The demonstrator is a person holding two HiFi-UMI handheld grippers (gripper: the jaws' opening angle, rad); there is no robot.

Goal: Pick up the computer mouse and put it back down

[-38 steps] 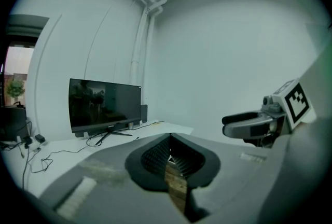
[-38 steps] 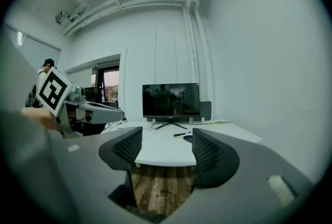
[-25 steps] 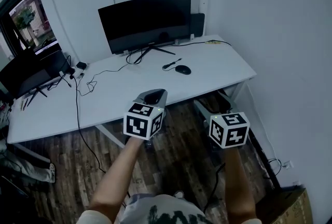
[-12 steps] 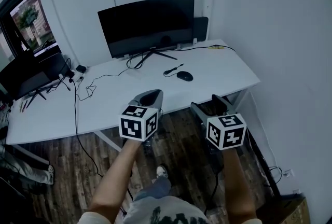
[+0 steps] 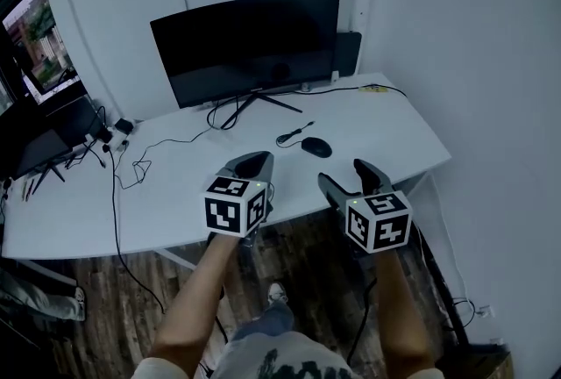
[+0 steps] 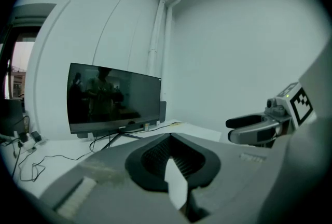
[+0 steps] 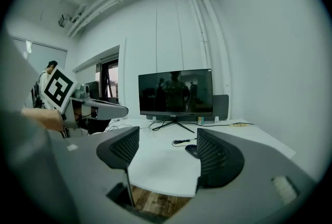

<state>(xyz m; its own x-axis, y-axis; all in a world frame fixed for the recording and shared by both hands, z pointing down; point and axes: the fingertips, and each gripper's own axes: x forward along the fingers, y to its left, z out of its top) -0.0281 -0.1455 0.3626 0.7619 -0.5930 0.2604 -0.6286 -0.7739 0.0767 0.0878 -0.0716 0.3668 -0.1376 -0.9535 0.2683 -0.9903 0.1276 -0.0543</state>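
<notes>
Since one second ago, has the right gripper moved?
Yes. The right gripper has advanced toward the desk; its fingers now cross the desk's front edge.

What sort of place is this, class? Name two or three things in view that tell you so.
Most likely an office or computer workroom. A long white desk stands against bare white walls. On it are a wide dark monitor on a stand and a wired computer mouse.

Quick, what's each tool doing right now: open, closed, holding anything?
Left tool: closed, nothing between its jaws.
Right tool: open, empty; the mouse lies on the desk ahead.
</notes>
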